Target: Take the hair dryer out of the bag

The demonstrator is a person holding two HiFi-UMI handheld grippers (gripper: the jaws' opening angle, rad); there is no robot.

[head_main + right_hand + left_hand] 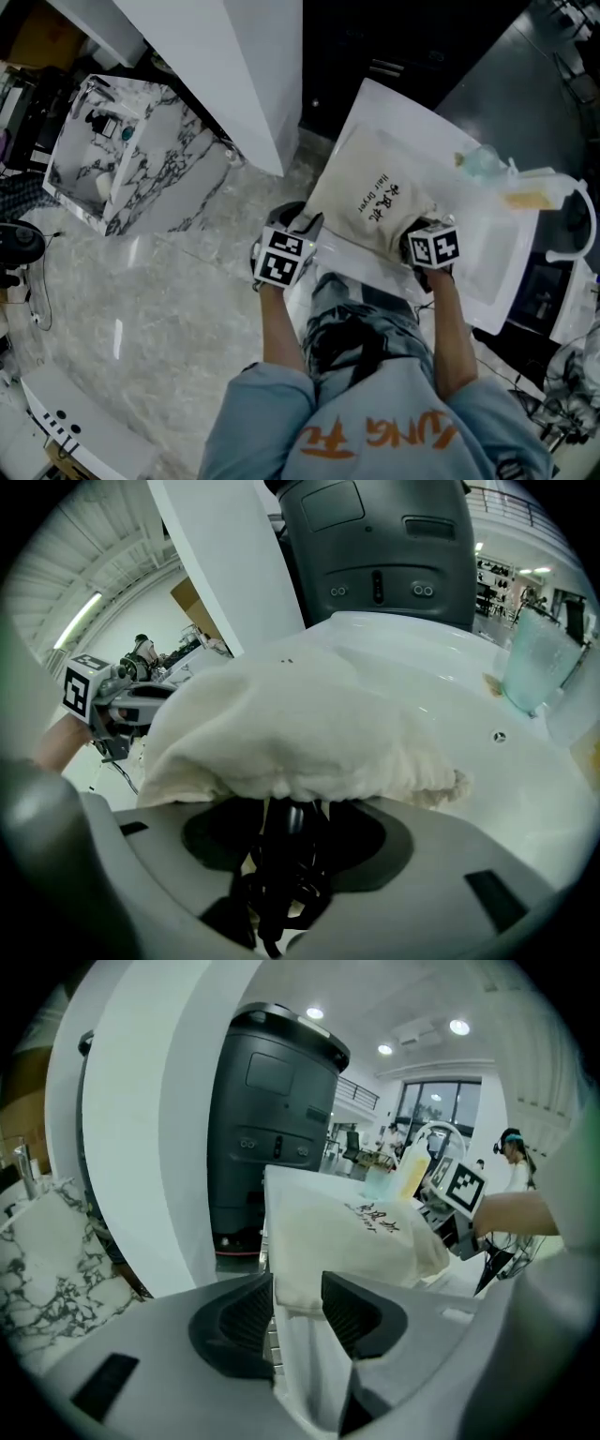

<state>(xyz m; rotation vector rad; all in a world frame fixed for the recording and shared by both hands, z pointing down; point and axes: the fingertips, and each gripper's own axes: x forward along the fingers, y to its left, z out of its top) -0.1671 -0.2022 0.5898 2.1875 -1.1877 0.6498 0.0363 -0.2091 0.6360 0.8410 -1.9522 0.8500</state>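
Note:
A cream cloth bag (375, 202) with dark print lies on a white top (394, 112). My left gripper (305, 225) is at the bag's near left corner. In the left gripper view the bag (347, 1232) has its edge between the pads, and the left gripper (298, 1302) stands open around it. My right gripper (414, 232) is at the bag's near right end, the gathered mouth. There, in the right gripper view, a black coiled cord (281, 874) comes out from under the bag (300, 724). The right gripper (291, 846) is closed on that bundle. The dryer's body is hidden inside.
A clear plastic cup (539, 663) and a yellow item (525, 197) stand on the white top beyond the bag. A dark grey machine (375, 555) rises behind it. A marble-patterned box (122, 159) sits on the floor to the left, beside a white pillar (234, 66).

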